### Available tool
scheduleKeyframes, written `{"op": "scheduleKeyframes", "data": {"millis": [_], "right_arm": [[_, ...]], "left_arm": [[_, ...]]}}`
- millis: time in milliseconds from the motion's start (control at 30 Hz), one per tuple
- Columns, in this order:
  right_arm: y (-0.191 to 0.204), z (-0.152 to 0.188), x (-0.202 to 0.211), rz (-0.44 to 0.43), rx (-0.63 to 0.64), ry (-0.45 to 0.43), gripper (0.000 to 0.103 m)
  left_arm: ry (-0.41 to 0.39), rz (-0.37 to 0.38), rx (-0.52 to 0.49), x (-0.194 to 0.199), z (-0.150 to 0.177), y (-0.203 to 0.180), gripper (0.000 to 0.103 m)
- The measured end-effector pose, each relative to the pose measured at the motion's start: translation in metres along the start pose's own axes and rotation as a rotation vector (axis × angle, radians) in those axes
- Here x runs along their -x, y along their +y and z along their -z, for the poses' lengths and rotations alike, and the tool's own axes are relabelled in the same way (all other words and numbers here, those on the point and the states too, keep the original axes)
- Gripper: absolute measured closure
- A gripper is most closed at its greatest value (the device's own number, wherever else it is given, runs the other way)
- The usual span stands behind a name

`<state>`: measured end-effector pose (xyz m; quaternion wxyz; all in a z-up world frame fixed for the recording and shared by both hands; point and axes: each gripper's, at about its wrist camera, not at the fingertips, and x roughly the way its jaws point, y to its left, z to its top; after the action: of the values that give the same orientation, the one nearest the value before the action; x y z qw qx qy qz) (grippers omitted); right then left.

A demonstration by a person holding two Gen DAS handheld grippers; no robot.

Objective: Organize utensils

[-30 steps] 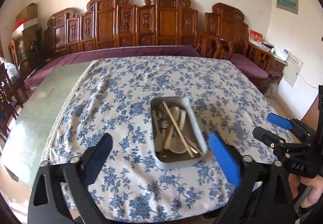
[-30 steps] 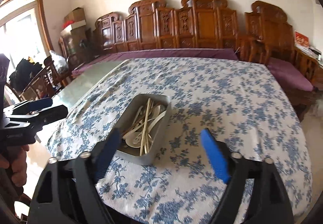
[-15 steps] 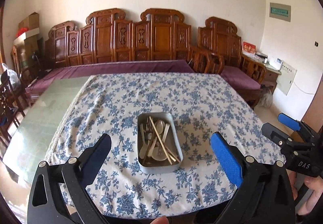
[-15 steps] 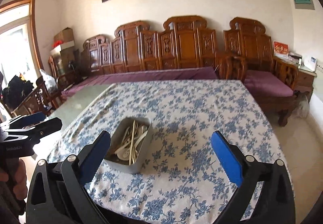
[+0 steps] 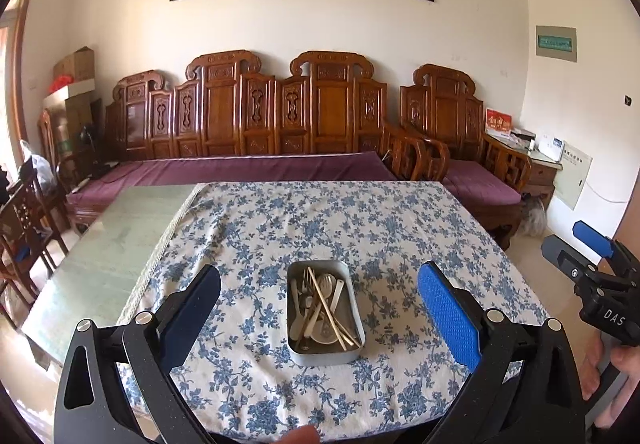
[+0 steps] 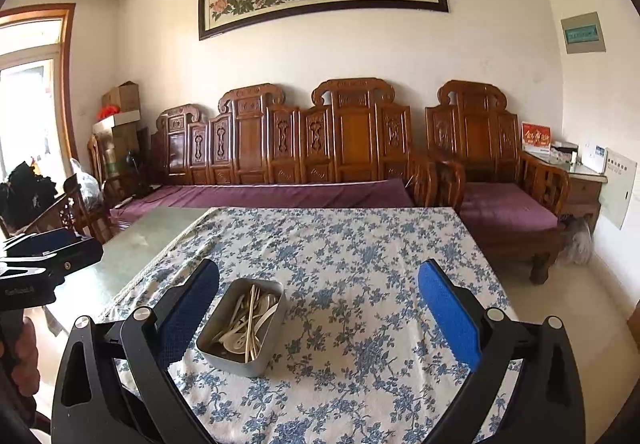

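A grey metal tin sits near the front edge of the table on the blue-flowered cloth. Chopsticks, white spoons and forks lie mixed inside it. My left gripper hangs open above and short of the tin, with nothing between its blue pads. My right gripper is also wide open and empty. From it the tin lies low and to the left, the utensils piled inside. Each gripper shows at the edge of the other's view, held by a hand.
The cloth covers the right part of the table, and bare green tabletop shows on the left. A carved wooden bench with purple cushions runs behind the table. Dark wooden chairs stand at the left.
Both grippers have risen and drawn back from the table, so the tin looks smaller and farther off. The right jaws spread a little wider. The tin has not moved.
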<state>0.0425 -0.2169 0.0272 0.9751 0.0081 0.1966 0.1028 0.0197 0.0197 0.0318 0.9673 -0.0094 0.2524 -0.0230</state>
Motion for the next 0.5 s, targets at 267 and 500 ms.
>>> {"op": "scheduleKeyframes", "data": {"millis": [267,500], "right_arm": [[0.0012,0.0003,-0.0004,-0.005,0.004,0.003,0.003],[0.0022,0.0020,-0.0011,-0.009,0.002,0.006,0.003]], "left_arm": [[-0.019,-0.006,-0.008,0.0049,0.0021,-0.0020,0.008],[-0.023,-0.011,-0.005,0.0062,0.0025,-0.0019,0.008]]}}
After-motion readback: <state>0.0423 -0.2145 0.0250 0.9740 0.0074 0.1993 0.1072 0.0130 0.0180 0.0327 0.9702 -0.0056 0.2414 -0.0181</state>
